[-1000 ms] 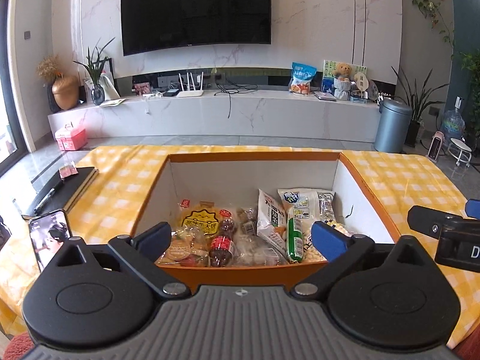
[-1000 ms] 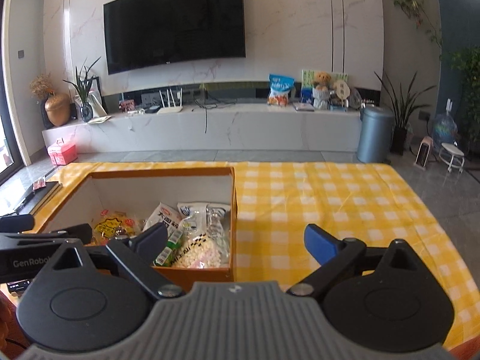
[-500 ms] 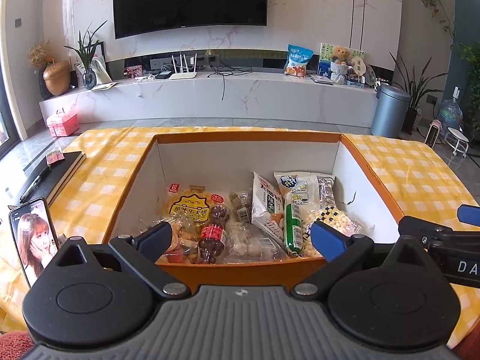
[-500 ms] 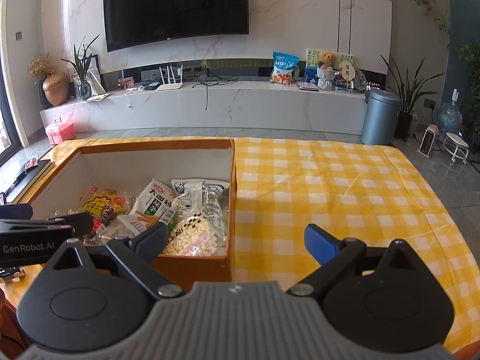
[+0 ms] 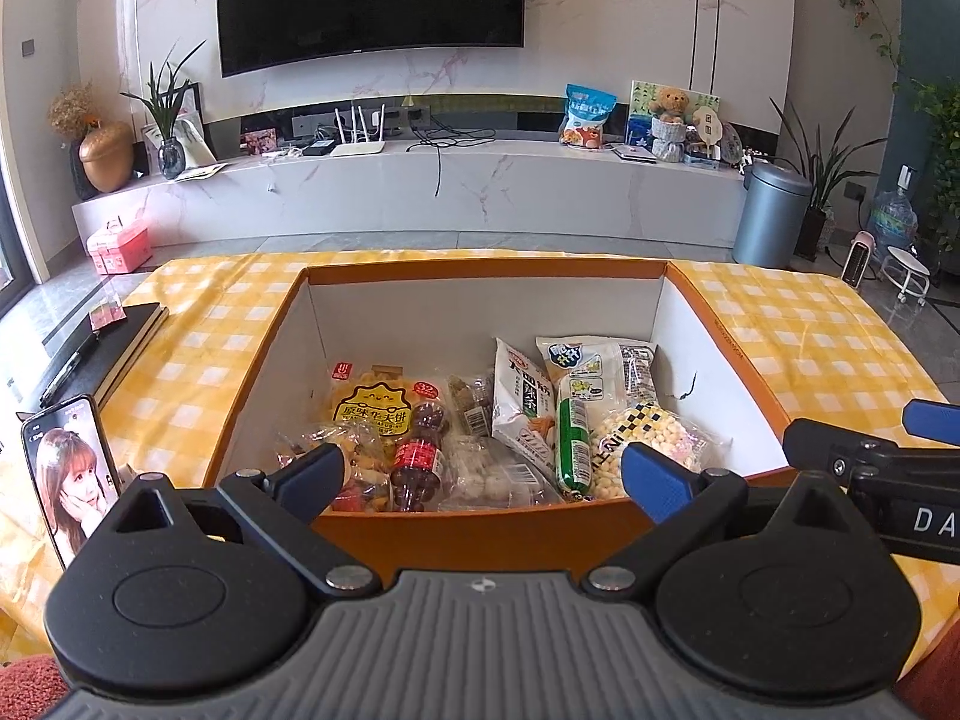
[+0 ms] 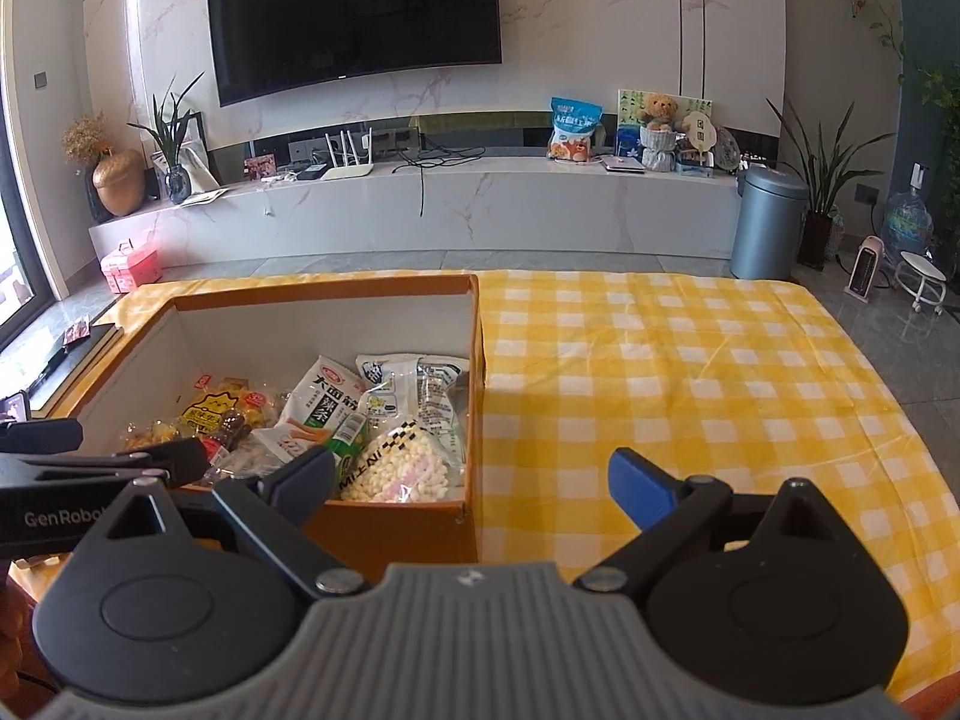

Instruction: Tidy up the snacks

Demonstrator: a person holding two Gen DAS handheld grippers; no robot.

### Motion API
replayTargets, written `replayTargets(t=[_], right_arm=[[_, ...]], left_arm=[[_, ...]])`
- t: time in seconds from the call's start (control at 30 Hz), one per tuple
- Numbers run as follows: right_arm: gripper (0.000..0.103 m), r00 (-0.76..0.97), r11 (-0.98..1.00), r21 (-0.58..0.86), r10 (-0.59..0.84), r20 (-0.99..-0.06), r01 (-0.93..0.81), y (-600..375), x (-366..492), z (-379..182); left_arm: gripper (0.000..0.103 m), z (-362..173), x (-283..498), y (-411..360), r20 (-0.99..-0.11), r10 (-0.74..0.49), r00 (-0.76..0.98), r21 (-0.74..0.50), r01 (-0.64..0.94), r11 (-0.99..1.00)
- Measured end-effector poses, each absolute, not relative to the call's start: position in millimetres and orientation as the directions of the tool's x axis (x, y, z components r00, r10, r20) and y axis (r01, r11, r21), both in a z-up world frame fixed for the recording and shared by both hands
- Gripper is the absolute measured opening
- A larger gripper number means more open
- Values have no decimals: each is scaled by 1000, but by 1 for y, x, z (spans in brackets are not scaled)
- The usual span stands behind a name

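The snacks lie heaped at the near end of the orange box (image 5: 720,336), centre frame on the yellow-checked tabletop (image 6: 690,372). Left gripper (image 5: 480,471) and right gripper (image 6: 471,480) both gape wide, holding nothing. The puffed-corn bag (image 5: 636,438) looks light, crinkly and crushable; its sealed edge seems the safest pinch. The small bottle (image 5: 417,462) is probably stiffer and heavier.

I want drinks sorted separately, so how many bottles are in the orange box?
1 visible: a small dark bottle with a red label, lying near the front of the orange box, left of centre among the snack bags. Others may be hidden under the packets.
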State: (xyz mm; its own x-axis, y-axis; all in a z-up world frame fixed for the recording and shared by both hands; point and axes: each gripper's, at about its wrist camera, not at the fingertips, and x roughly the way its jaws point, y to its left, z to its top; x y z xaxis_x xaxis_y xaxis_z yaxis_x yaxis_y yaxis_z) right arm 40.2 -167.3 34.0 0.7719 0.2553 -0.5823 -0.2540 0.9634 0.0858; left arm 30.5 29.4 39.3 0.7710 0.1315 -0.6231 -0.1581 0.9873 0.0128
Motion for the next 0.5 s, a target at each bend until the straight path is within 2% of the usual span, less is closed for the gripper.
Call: replayTargets(t=[0.23, 0.5], right_arm=[[95, 768, 959, 75, 265, -583, -274, -163, 34, 38], [95, 731, 953, 52, 263, -630, -298, -154, 32, 39]], left_arm=[[103, 41, 28, 31, -627, 136, 767, 11, -165, 986], [103, 41, 26, 34, -645, 146, 750, 20, -174, 985]])
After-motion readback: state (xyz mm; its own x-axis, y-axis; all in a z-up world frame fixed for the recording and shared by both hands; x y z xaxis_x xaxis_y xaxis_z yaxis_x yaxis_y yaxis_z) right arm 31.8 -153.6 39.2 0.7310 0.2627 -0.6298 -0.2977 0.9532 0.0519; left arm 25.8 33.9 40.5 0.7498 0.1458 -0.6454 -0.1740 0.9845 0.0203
